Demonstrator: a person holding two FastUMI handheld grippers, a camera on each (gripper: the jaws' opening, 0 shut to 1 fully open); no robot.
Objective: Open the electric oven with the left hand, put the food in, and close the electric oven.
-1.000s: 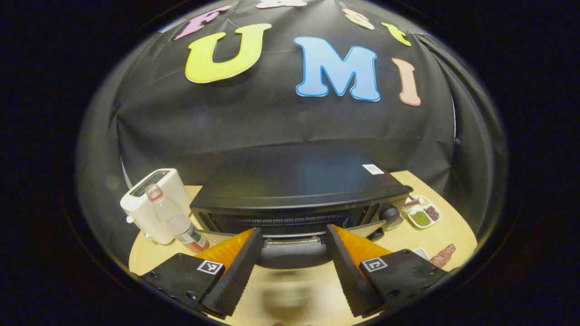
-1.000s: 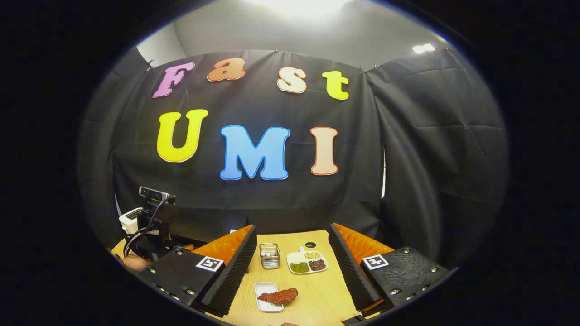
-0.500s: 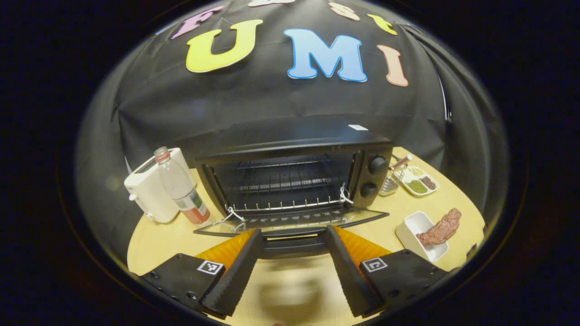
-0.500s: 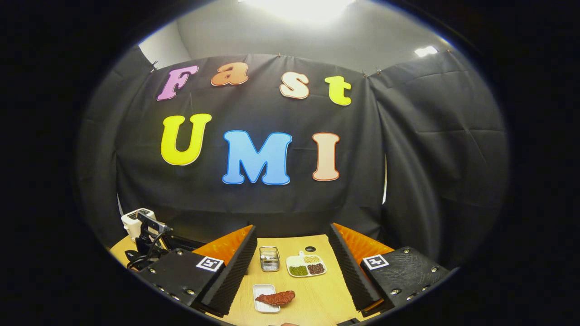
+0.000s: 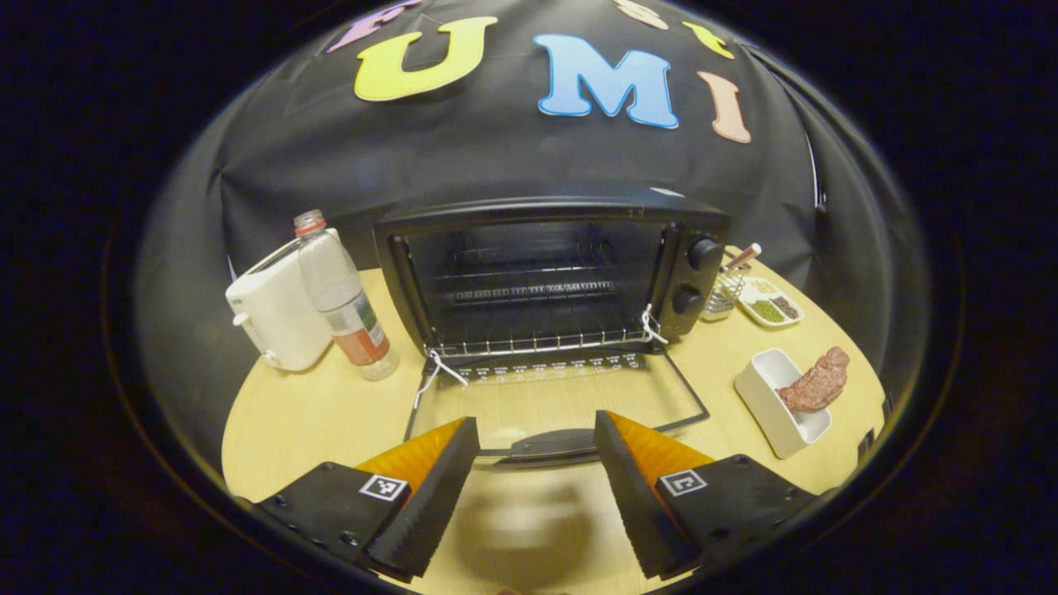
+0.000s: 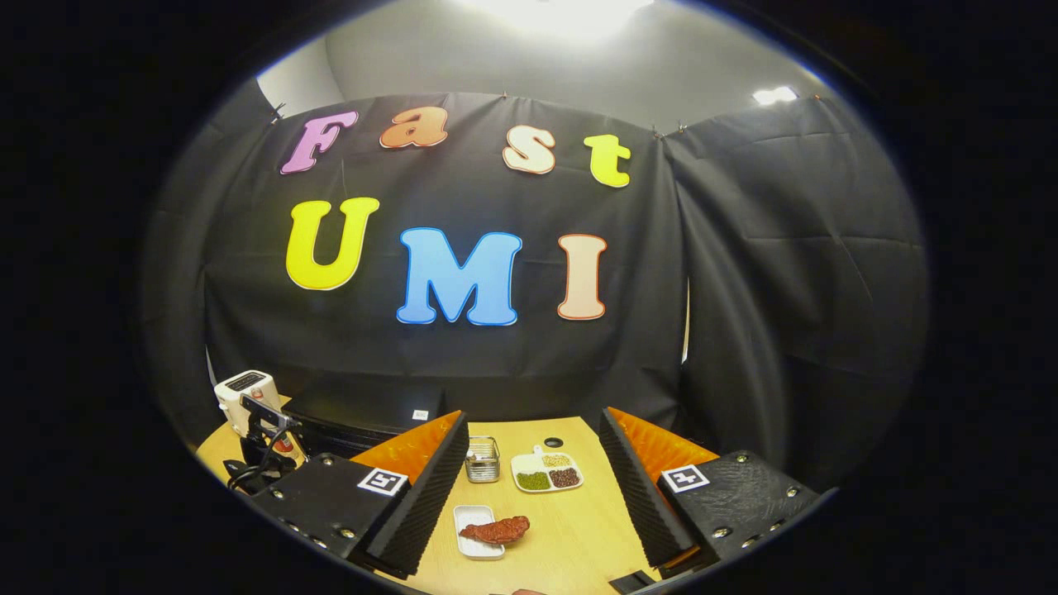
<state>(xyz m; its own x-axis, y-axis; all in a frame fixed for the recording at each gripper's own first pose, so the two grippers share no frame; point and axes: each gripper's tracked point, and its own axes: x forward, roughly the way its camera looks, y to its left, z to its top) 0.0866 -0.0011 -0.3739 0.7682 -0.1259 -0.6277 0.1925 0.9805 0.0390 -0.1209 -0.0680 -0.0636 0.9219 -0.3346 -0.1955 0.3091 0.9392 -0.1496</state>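
1. Worktop (image 5: pixel 314 413): pale wood grain, rounded edge.
2. Oven (image 5: pixel 550 273): boxy black metal, glass door (image 5: pixel 554 405) dropped flat, wire rack inside, two round knobs.
3. Toaster (image 5: pixel 277 318): white, smooth, beside a clear plastic bottle (image 5: pixel 343 306).
4. Left claw (image 5: pixel 536 487): ribbed fingers apart, just before the door's handle.
5. Right claw (image 6: pixel 533 496): fingers apart, empty, above the food.
6. Food (image 6: pixel 496 530): reddish, lumpy, lying across a white oblong dish (image 6: pixel 477 533).

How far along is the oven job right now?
Done: the oven door lies fully open, flat on the table. In hand: nothing; the left gripper is open just short of the door handle, and the right gripper is open above the meat. Left: put the meat, resting on its white dish, inside, then close the door.
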